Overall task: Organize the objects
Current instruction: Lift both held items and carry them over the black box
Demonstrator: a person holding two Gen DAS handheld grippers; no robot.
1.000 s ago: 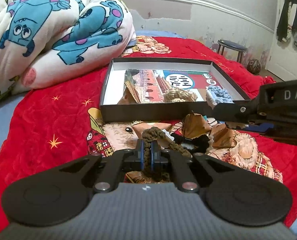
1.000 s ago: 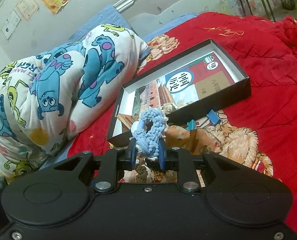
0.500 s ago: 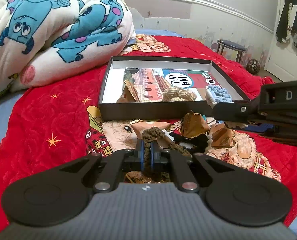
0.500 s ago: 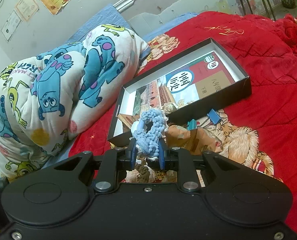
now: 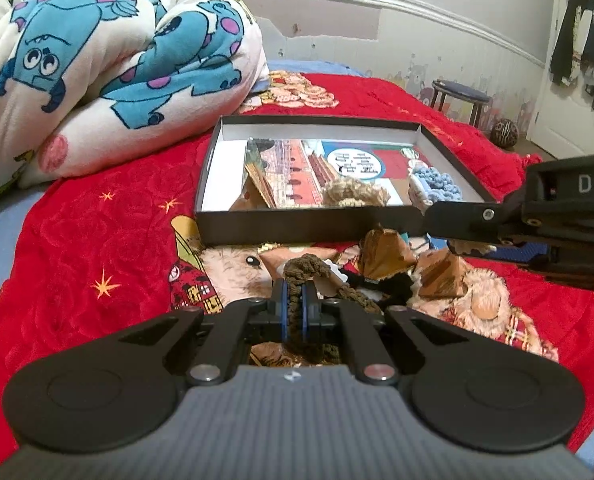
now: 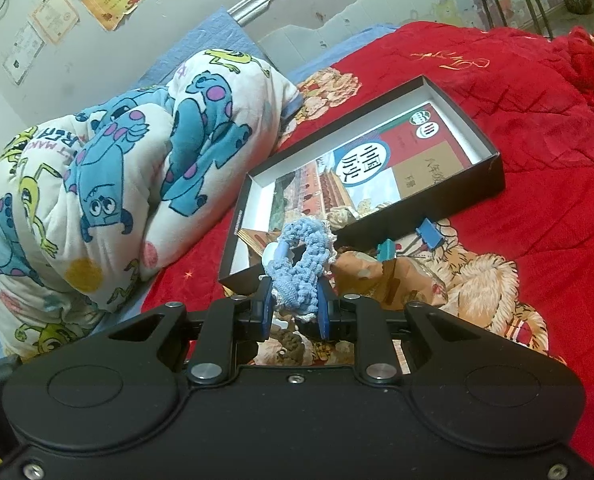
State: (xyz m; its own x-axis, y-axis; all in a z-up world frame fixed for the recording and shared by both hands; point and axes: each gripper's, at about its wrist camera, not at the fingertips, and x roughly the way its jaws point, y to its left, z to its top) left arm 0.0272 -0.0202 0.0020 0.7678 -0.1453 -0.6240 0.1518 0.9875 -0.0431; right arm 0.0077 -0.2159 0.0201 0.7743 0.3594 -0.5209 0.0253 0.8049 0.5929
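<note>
Red bedding (image 5: 97,232) with a cartoon print lay under everything, a monster-patterned quilt (image 5: 97,60) heaped at the far left and a stool (image 5: 461,98) off by the wall. Over the last second very little had shifted: both my tongs had kept their grips, and the box had only drawn slightly nearer and lower in my left camera, which I took to mean I was carrying both pieces toward it and neither was yet put away. My left gripper (image 5: 293,312) was closed narrow on one brown knitted cord (image 5: 303,268), held low over the loose pile in front of the box. That pile held, as far as I could count, three brown folded paper shapes (image 5: 385,252) and something black I could not make out. The single black box (image 5: 297,224) already contained one printed book (image 5: 317,164), one tan knitted piece (image 5: 353,194) and a folded paper shape at its near left. My right gripper (image 6: 295,312), jaws set wider, was clamped on one light blue knitted piece (image 6: 301,264) just over the box's near edge. Two blue clips (image 6: 429,232) lay outside the box wall.
</note>
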